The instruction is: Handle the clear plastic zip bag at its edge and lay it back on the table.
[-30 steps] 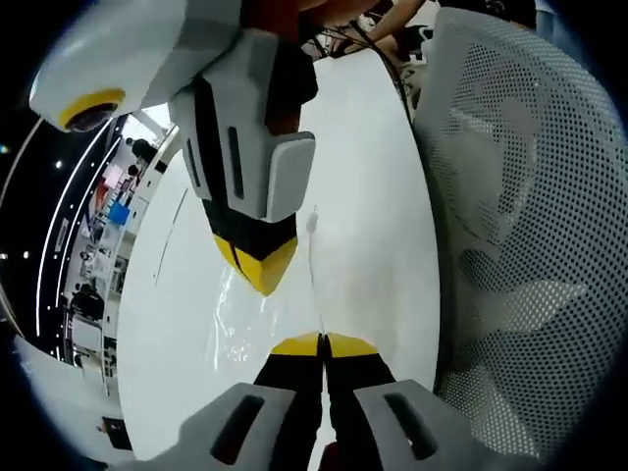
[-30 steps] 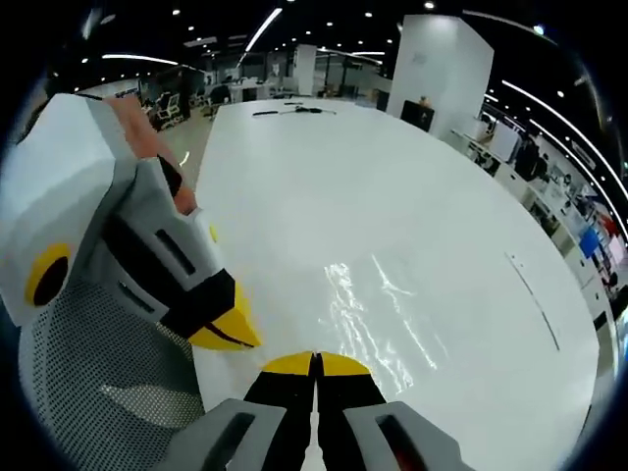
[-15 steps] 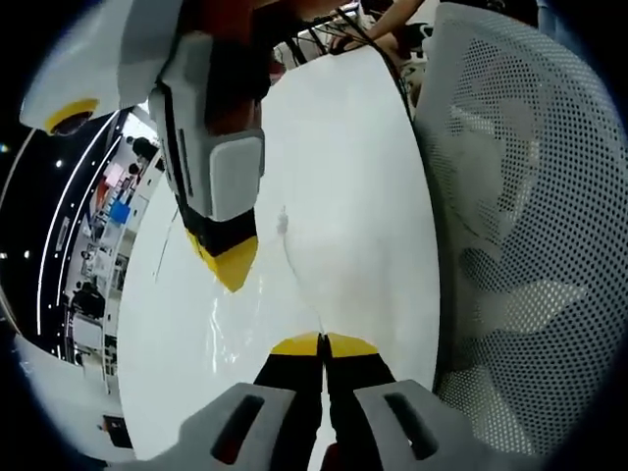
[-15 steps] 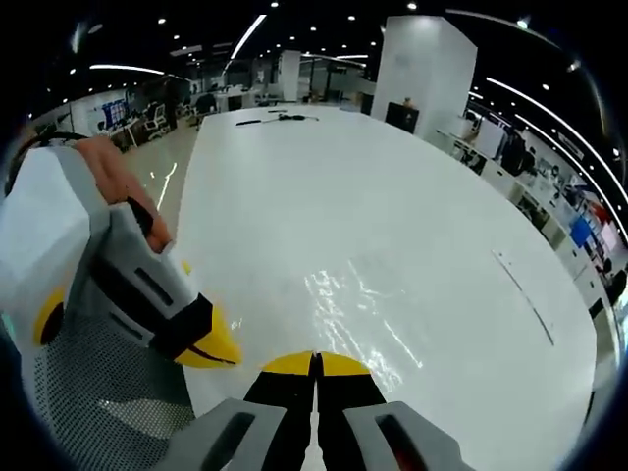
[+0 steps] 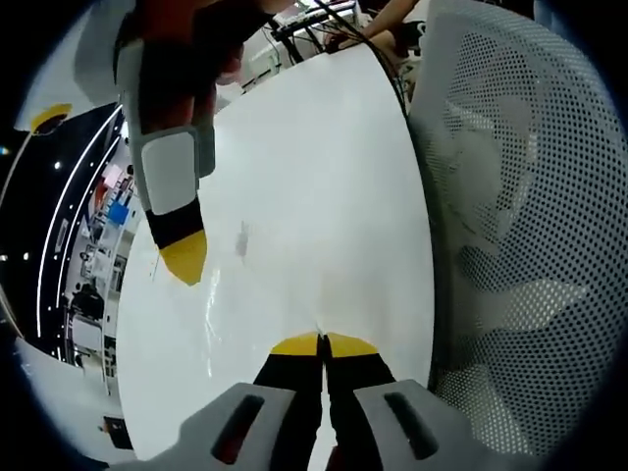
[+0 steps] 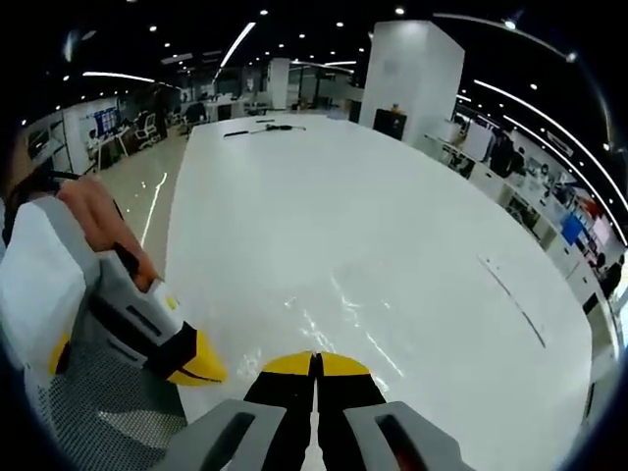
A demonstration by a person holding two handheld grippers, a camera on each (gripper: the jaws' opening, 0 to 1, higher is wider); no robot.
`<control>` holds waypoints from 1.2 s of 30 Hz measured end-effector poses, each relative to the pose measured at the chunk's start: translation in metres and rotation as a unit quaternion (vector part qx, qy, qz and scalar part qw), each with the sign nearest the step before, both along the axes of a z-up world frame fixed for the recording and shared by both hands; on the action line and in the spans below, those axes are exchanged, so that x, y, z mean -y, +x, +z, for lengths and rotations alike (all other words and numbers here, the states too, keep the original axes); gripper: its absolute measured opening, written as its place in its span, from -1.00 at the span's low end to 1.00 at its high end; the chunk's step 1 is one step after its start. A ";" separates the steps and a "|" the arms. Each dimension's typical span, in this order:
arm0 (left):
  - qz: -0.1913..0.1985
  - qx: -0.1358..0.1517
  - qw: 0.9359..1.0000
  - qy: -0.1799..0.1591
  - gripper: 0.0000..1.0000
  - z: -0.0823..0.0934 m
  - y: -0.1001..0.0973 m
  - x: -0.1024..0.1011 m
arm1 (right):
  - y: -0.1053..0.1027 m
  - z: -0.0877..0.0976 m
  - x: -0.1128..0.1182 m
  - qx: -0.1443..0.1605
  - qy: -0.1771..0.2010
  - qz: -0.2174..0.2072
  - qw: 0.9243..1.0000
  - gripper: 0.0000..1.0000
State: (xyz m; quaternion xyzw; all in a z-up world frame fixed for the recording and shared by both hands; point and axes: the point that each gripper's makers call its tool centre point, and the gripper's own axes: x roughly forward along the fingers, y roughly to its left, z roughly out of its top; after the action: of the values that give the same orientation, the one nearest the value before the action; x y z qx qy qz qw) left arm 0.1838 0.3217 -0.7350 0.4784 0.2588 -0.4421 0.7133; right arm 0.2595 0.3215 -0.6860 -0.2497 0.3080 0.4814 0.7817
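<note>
In the left gripper view, the left gripper (image 5: 322, 344) came up from the bottom center with its yellow-tipped jaws pressed flat together. A thin bright edge ran up from right between the tips, so it looked clamped on the edge of the clear plastic zip bag (image 5: 257, 294). The bag itself was really hard to make out there, just faint glare and creases on the white table (image 5: 334, 177) above and left of the tips.

The right gripper (image 5: 183, 257) hung in from the upper left of that same view, pointing down toward the table with its yellow tip above the bag's left side. I couldn't tell from that angle whether that tip actually touched anything. A white mesh chair back (image 5: 530, 245) covered the whole right side.

In the right gripper view, the right gripper sat at the bottom center, jaws closed tight, and the bag's shiny wrinkles spread up and right from just above the tips, so it looked pinched on the bag's edge too. The left gripper poked in from the lower left, tip angled down and to the right, close beside the right one's tips. A person's hand (image 6: 103, 221) was wrapped around its grey body, fingers curled over the top.
</note>
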 end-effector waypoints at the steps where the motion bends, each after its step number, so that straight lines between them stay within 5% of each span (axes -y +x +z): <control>1: 0.000 0.001 1.000 0.001 -1.00 0.000 0.000 0.000 | 0.001 0.000 -0.001 0.004 0.001 0.002 1.000 -1.00; 12: 0.007 0.011 1.000 -0.010 -1.00 0.004 0.004 0.003 | 0.008 0.007 0.001 0.034 -0.004 0.006 0.999 -1.00; 36: 0.016 0.008 1.000 -0.010 -1.00 0.005 0.004 -0.001 | 0.009 0.018 -0.002 0.033 0.006 -0.002 0.999 -1.00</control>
State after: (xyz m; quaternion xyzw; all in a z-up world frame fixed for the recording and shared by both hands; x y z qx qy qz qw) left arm 0.1882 0.3226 -0.7301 0.4707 0.2559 -0.4296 0.7269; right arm 0.2686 0.3235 -0.6675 -0.2595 0.2798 0.4730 0.7941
